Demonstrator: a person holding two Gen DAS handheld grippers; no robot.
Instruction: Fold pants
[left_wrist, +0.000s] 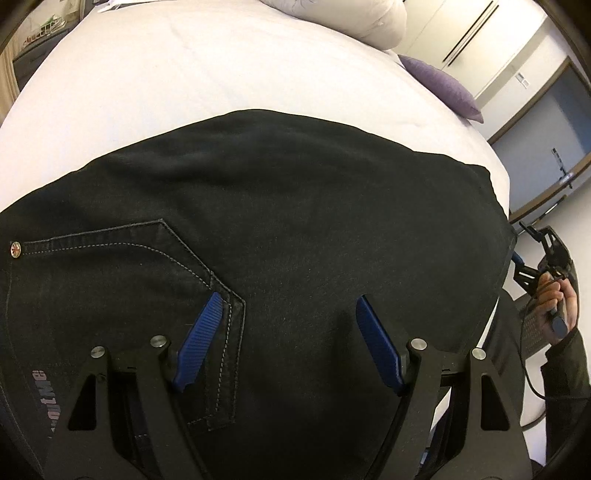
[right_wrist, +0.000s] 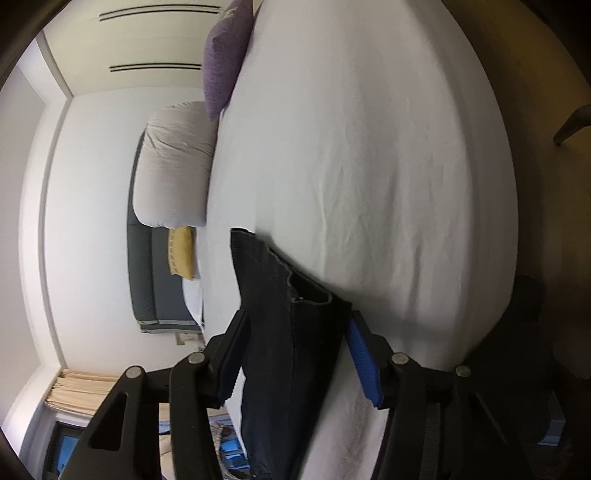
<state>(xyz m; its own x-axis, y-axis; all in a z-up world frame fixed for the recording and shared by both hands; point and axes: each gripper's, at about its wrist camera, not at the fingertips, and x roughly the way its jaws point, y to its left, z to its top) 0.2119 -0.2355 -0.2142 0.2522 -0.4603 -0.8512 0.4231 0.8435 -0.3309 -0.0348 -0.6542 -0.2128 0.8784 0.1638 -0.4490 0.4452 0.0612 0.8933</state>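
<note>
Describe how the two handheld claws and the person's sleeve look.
Both the left claw and the right claw have black angular linkage frames with round silver pivot pins and ribbed blue finger pads. A black cable trails below the right hand, which emerges from a dark sleeve.

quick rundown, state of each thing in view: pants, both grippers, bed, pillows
pants: black, lying spread on the bed, back pocket up, one end between the right gripper's fingers
left gripper: open above the pants near the pocket, holding nothing
right gripper: jaws either side of the pants' edge, pads not clearly pressing
bed sheet: white, lightly wrinkled
purple pillow: lying at the bed's edge
white pillow: propped at the bed's head
</note>
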